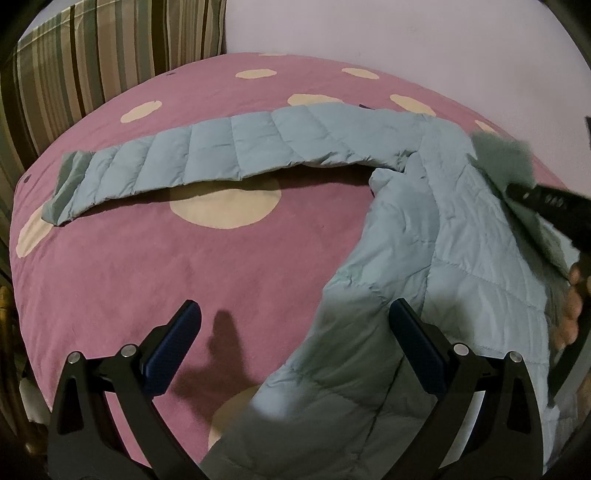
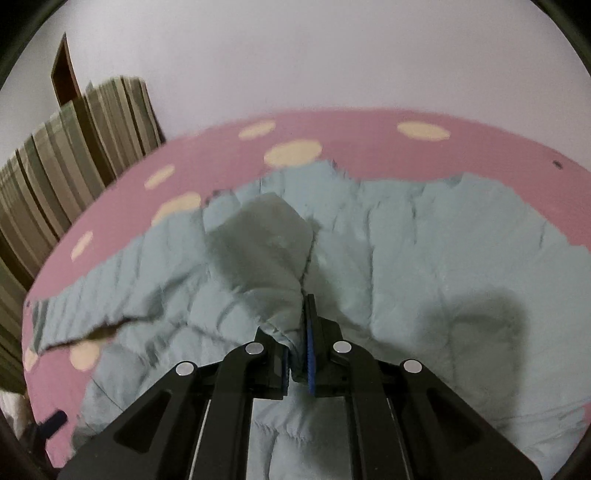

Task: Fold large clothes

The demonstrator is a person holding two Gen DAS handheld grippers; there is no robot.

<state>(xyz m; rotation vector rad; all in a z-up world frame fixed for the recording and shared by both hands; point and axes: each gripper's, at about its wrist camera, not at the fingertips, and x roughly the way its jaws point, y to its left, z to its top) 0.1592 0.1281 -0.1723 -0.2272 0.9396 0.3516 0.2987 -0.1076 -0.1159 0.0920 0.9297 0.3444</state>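
Observation:
A light blue quilted jacket (image 1: pixel 424 229) lies on a pink bed cover (image 1: pixel 147 266) with cream dots. One sleeve (image 1: pixel 177 162) stretches out flat to the left. My left gripper (image 1: pixel 295 332) is open and empty, low over the jacket's near edge. My right gripper (image 2: pixel 297 354) is shut on the other sleeve (image 2: pixel 258 251) and holds it raised over the jacket body (image 2: pixel 424 258). The right gripper also shows at the right edge of the left wrist view (image 1: pixel 546 206), with fabric hanging from it.
A striped curtain (image 1: pixel 74 66) hangs beyond the bed's far left side. A pale wall (image 1: pixel 406 29) stands behind the bed. A brown door frame (image 2: pixel 64 70) shows at the far left.

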